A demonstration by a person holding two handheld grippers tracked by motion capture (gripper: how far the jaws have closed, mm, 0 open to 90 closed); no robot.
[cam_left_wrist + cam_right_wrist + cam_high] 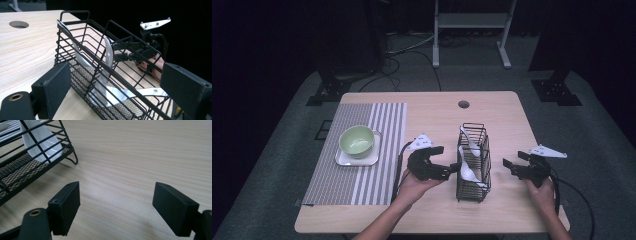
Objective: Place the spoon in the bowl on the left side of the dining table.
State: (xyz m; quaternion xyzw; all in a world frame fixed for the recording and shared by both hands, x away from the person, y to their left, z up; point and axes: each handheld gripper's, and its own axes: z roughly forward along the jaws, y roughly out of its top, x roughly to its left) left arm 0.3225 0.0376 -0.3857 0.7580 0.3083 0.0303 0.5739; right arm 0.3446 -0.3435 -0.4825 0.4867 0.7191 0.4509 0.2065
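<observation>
Black wire rack [473,162] (two white spoons [468,171] inside) stands on the worktop [432,112] between the left tool [451,170] and right tool [510,166], both spread open

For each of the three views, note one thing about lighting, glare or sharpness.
High view: the table is lit, the surroundings dark. Left gripper view: the wire basket is sharp and the white spoons shine against a black background. Right gripper view: the near claw pads look soft and the wood grain crisp.

Light wooden table [432,112] with striped placemat [357,150] and black wire basket [473,162].
</observation>
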